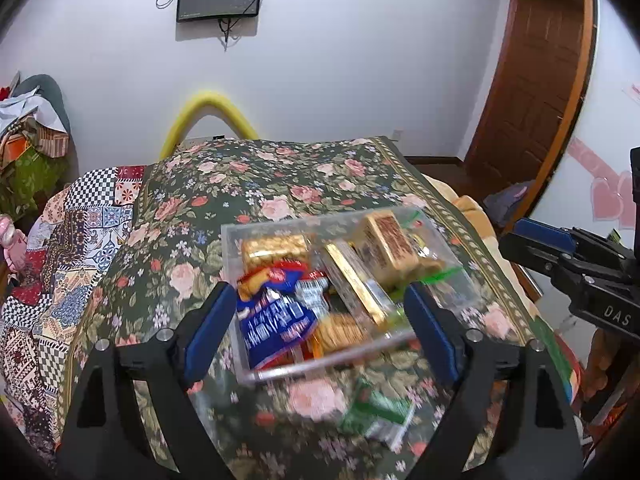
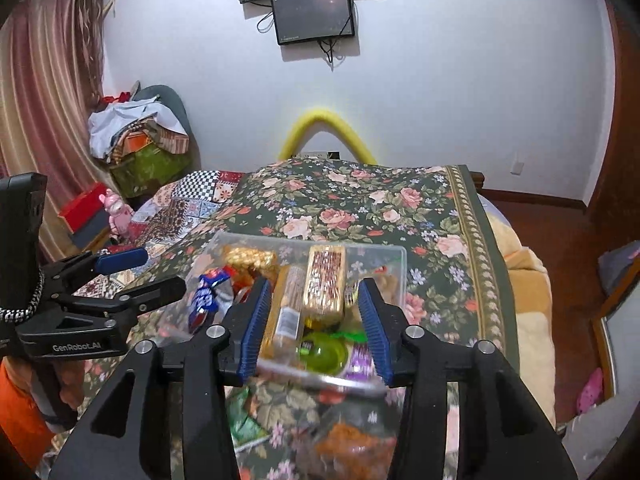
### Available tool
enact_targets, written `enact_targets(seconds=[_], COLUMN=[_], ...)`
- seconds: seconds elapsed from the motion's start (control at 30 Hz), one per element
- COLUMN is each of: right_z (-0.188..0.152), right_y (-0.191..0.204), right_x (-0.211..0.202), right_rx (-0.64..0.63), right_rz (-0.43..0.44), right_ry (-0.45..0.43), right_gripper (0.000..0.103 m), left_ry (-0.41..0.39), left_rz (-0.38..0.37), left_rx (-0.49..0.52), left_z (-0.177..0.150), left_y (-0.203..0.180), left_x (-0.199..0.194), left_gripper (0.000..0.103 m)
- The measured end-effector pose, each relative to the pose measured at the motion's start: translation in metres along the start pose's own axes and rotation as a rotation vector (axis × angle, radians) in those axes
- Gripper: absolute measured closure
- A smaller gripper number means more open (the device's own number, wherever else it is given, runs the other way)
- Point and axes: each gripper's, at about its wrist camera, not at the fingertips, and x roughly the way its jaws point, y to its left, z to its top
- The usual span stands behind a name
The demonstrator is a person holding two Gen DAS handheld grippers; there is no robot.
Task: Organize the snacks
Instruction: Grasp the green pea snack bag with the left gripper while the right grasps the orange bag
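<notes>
- Your left gripper (image 1: pixel 316 320), black with blue pads, fills the bottom of the left wrist view; its jaws stand wide apart with nothing pressed between them, framing the near end of the box.
- Your right gripper (image 2: pixel 314 320) has its jaws apart too, narrower, and the pads touch nothing.
- Between both pairs of fingers sits the clear plastic rectangular box (image 1: pixel 236 236), resting on the dark green flowered bedspread (image 1: pixel 280 176).
- Inside the box you can see a blue and red crinkly snack bag (image 1: pixel 276 316) at the left, a gold-wrapped puffed bar (image 1: pixel 272 250) behind it, and a gold patterned oblong packet (image 2: pixel 326 280) toward the right.
- A round green jelly cup (image 2: pixel 324 354) lies at the box's near right corner.
- Still outside the box, a green and white wrapper (image 1: pixel 380 412) lies on the bedspread just in front of it, blurred.
- An orange packet (image 2: pixel 348 440) also lies on the bedspread near you.
</notes>
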Motion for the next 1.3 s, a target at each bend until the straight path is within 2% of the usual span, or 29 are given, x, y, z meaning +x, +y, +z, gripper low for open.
enact_targets(seconds=[0.13,0.23,0.3,0.47,0.57,0.97,1.07,1.17,1.3], right_z=[-0.015,-0.028,-0.034,-0.055,-0.069,-0.119,-0.123,-0.125,-0.125], right_y=[-0.001,-0.004,-0.007,-0.010,-0.014,-0.026,-0.032,-0.036,-0.037], right_x=[-0.014,-0.023,-0.026,-0.027,-0.022,0.020,0.027,0.032,0.041], right_rx=[0.011,0.033,0.054,0.073,0.091,0.108,0.127,0.134,0.119], right_rz=[-0.002,-0.017,-0.007,-0.016,-0.018,-0.004,-0.015,-0.016,-0.031], right_ry=[0.011,0.008,0.013,0.043,0.074,0.248,0.258,0.273,0.280], right_gripper=[0.059,0.055,0.050,0.047,0.043,0.042,0.033,0.033,0.033], left_ry=[0.016,0.042,0.069,0.152,0.191,0.317,0.331,0.338,0.308], left_rz=[0.005,0.000,-0.008,-0.017,-0.018,-0.053,-0.059,-0.057,-0.059], left_rx=[0.008,-0.003,-0.017,-0.025,-0.028,-0.076,-0.069,-0.066,-0.061], left_z=[-0.013,-0.026,-0.037,-0.067,-0.080,-0.114,-0.117,-0.119,-0.119], left_y=[-0.009,-0.014,-0.016,-0.024,-0.028,-0.035,-0.040,-0.042,-0.042], left_x=[-0.011,-0.013,-0.011,0.002,0.011,0.057,0.070,0.082,0.086], left_gripper=[0.014,0.013,0.013,0.013,0.013,0.013,0.013,0.013,0.015])
